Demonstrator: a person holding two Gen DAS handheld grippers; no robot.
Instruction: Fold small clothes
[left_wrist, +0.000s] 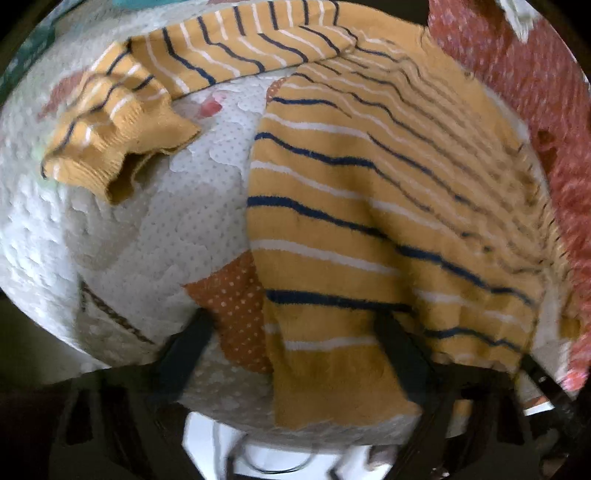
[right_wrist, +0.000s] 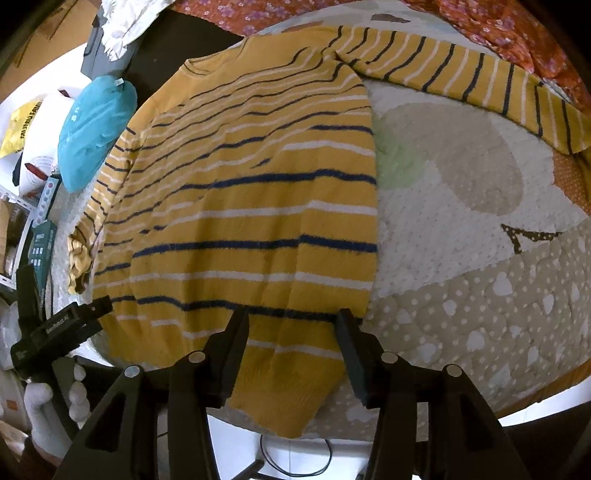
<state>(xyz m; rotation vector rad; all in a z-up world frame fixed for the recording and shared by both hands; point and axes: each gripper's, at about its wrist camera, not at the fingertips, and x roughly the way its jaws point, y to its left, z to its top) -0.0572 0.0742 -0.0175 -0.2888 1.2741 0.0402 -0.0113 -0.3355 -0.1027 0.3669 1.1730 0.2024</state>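
A yellow sweater (right_wrist: 251, 192) with navy and white stripes lies flat, front down, on a quilted mat (right_wrist: 461, 229). One sleeve (right_wrist: 480, 85) stretches out sideways, and its cuff (left_wrist: 122, 147) is crumpled. The other sleeve (right_wrist: 92, 229) is bunched along the sweater's far side. My left gripper (left_wrist: 295, 317) stands open astride one corner of the hem (left_wrist: 332, 384), with the cloth lying loose between its fingers (left_wrist: 188, 354). My right gripper (right_wrist: 291, 321) is open over the opposite hem corner (right_wrist: 280, 391). In the right wrist view the left gripper (right_wrist: 62, 328) shows at the left, held by a white-gloved hand (right_wrist: 48, 410).
A red flowered cloth (right_wrist: 498, 29) lies beyond the mat. A teal bag (right_wrist: 96, 129), a yellow bag (right_wrist: 26, 122) and boxes crowd the sweater's left side. The mat's near edge drops to a white floor with a black cable (right_wrist: 295, 461).
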